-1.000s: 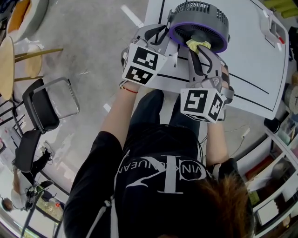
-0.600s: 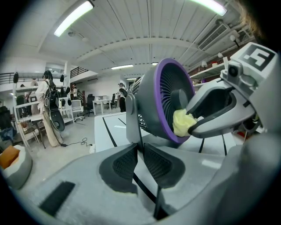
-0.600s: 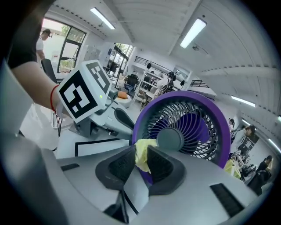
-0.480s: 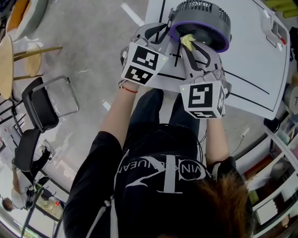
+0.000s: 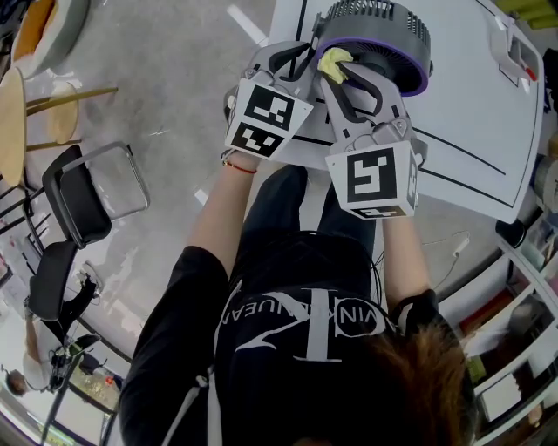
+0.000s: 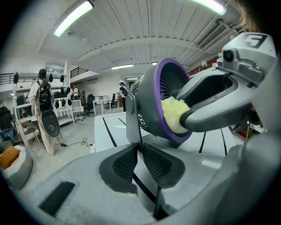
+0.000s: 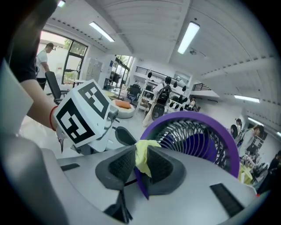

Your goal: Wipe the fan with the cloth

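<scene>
Yellow cloth (image 5: 334, 63) is pinched in the right gripper (image 7: 139, 163) and pressed against the purple rim (image 7: 219, 127) (its left side, in the head view) of the grey fan (image 5: 384, 35), near the white table's (image 5: 488, 104) left edge. The left gripper (image 6: 141, 160) is clamped on the fan by its thin stand (image 6: 134, 118).

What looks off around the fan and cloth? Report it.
Nothing stands out. The fan stands on the table, with no damage showing. The left gripper clamps its upright support, and the right gripper presses the yellow cloth against the purple rim. Nothing is spilled or dropped.
</scene>
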### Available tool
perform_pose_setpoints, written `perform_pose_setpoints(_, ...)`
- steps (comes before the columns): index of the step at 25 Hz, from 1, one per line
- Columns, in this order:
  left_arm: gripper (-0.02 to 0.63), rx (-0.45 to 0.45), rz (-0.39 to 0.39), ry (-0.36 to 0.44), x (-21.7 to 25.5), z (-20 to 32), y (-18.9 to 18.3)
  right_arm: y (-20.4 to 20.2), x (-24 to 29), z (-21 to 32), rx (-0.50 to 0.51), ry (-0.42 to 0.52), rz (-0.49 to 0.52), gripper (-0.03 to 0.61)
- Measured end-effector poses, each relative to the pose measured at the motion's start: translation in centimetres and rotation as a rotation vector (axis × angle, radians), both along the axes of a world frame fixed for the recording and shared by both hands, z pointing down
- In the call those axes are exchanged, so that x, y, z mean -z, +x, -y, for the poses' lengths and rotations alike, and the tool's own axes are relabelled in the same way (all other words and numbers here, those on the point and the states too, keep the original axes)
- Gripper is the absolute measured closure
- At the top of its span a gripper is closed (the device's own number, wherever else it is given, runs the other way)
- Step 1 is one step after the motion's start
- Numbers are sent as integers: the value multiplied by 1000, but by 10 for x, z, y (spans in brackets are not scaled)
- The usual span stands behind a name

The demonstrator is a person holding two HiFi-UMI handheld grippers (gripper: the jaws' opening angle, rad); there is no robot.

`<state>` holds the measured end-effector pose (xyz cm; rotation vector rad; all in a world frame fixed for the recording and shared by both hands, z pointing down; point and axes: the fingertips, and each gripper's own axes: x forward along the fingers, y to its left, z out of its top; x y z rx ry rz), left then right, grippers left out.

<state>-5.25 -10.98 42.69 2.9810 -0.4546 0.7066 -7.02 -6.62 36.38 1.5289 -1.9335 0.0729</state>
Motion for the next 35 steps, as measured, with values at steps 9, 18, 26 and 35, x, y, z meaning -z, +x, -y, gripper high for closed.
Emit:
perform_pose_setpoints(9, 563, 0, 1, 2, 0, 1, 0, -3, 21, 5, 33, 57, -141, 495)
perform_pose_setpoints(18, 563, 2, -1, -1, 0, 1, -3, 0, 43, 3, 11, 119, -239, 497)
perform_pose_setpoints(26, 565, 3, -5, -11, -1, -1, -2, 15, 69, -9, -103, 185, -328, 499)
perform_pose_setpoints(35, 468, 55, -113, -28, 13, 0, -9, 28, 89, -42, -154, 204, -340, 509)
